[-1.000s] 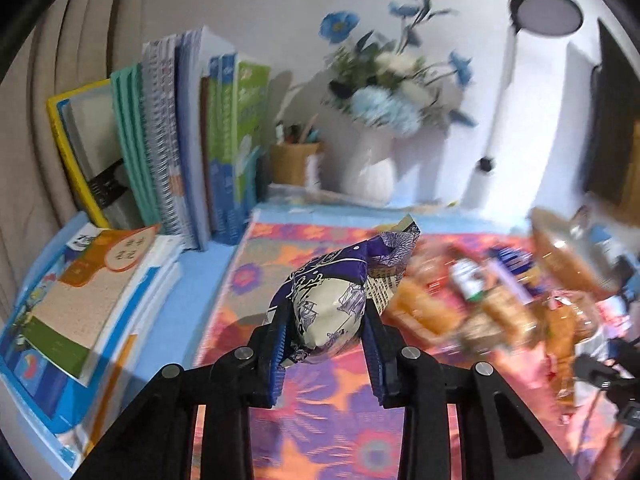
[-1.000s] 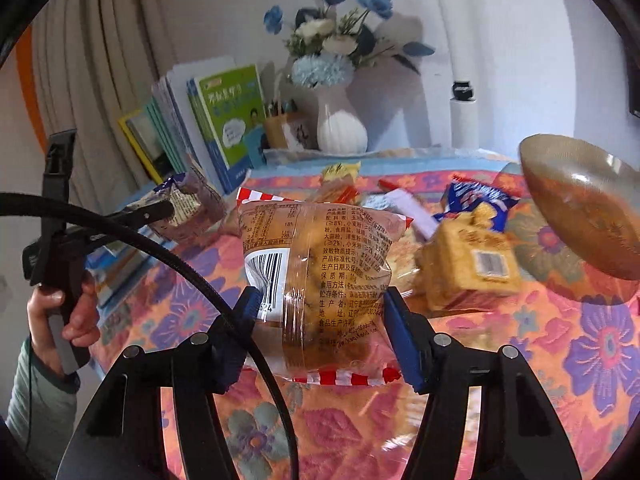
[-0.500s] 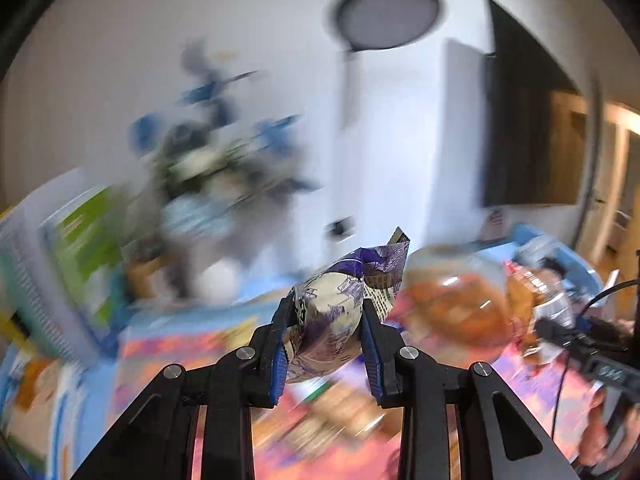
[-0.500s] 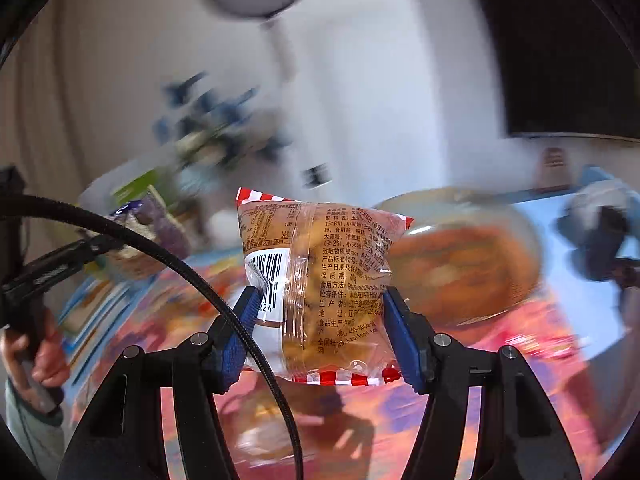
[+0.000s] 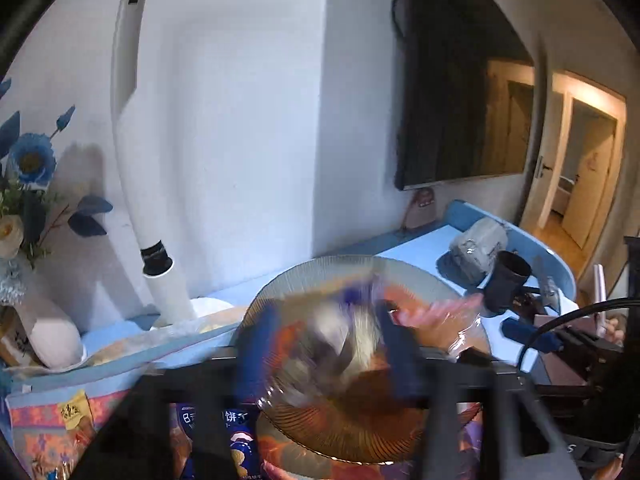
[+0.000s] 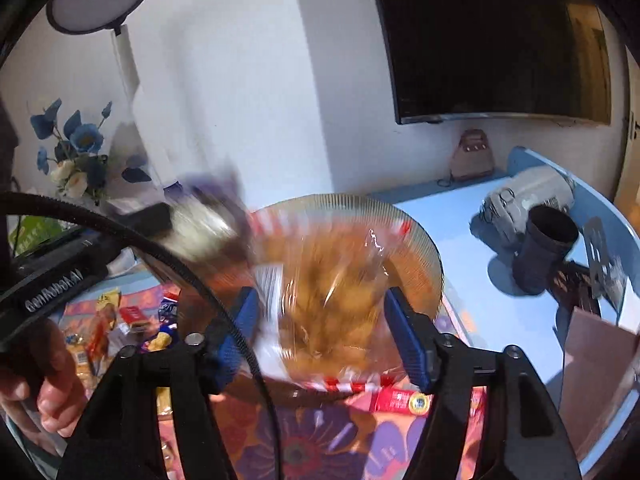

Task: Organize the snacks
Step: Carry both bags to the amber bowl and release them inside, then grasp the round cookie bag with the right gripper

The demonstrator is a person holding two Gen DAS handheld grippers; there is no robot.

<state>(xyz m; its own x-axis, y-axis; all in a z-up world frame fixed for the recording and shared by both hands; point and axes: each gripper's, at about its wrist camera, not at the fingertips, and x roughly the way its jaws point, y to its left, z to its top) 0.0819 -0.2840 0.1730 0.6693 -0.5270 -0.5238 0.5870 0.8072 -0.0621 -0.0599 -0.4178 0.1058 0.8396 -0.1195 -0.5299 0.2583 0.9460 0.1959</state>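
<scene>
Snacks, two packets: we log a blurred purple-and-white packet (image 5: 340, 344) between the blue pads of our left gripper (image 5: 332, 344), whose jaws are opening, and a clear red-striped packet of golden pastry (image 6: 324, 312) between the pads of our right gripper (image 6: 324, 336), also opening. Both hang over the ribbed amber glass bowl (image 5: 360, 432); pad contact is too blurred for us to tell. Around it: floral cloth (image 6: 304, 440), loose snacks (image 6: 120, 320), blue table (image 6: 480, 312), black cup (image 6: 544, 256).
</scene>
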